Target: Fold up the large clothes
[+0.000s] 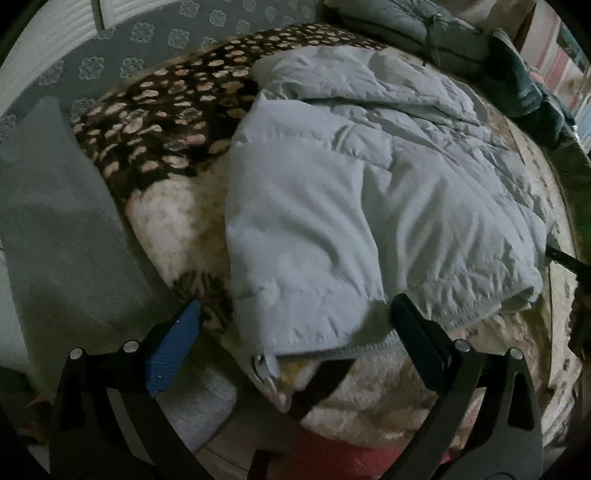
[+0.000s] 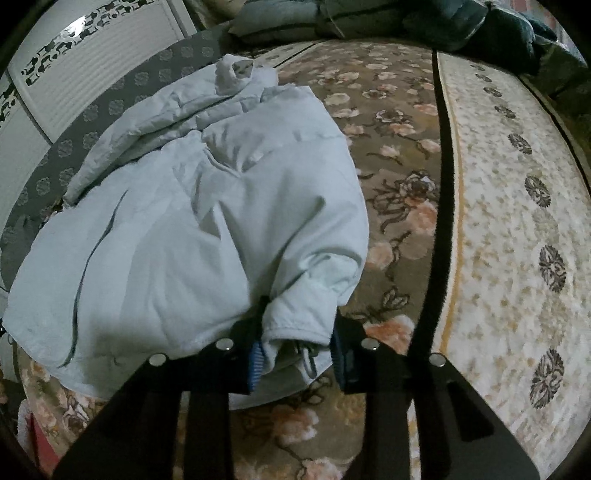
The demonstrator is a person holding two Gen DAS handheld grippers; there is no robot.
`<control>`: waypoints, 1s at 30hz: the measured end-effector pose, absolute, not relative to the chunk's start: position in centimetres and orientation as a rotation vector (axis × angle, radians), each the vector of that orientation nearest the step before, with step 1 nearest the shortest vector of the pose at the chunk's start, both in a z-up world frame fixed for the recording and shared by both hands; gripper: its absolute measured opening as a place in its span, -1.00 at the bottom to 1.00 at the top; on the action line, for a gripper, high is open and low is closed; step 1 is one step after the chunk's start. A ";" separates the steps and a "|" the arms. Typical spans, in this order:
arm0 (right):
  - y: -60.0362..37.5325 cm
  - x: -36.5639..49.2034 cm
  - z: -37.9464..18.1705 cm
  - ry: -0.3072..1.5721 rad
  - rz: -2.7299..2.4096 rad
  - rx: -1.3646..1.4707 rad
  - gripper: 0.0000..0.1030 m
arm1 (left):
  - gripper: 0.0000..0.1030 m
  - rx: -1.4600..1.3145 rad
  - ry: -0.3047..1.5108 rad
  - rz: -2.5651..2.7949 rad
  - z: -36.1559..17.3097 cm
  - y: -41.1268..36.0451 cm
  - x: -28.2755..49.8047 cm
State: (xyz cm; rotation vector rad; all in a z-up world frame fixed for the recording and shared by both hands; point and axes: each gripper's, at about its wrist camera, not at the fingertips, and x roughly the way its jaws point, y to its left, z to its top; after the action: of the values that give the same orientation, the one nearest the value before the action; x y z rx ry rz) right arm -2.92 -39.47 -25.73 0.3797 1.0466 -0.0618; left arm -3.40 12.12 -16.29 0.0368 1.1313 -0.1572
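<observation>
A pale blue-grey padded jacket lies crumpled and partly folded on a patterned bed cover. My left gripper is open, its fingers spread wide on either side of the jacket's near hem corner with a metal zipper pull. In the right wrist view the jacket fills the left half. My right gripper has a bunched hem corner of the jacket with a zipper pull between its blue pads, closed on the fabric.
The floral blanket and a cream bordered cover lie to the right of the jacket. Folded grey and dark bedding is piled at the far edge. A grey patterned headboard strip and white panel are at far left.
</observation>
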 end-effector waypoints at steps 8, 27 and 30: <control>-39.1 -2.6 -25.7 1.067 -0.089 0.363 -0.29 | 0.34 0.040 1.097 -0.194 -16.1 10.8 -3.0; -38.9 -1.6 -20.7 1.019 -0.079 0.271 -0.54 | -0.57 0.033 1.116 -0.193 -13.4 10.8 0.4; -38.6 -0.6 -18.0 0.985 -0.081 0.249 -0.57 | -0.62 0.058 1.117 -0.188 -12.4 9.9 1.6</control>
State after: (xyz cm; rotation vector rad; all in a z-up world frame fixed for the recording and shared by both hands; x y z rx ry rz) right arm -0.59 -38.62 -17.97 0.2494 0.9850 -0.0814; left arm 1.58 9.90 -12.40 0.0583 1.1171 -0.1881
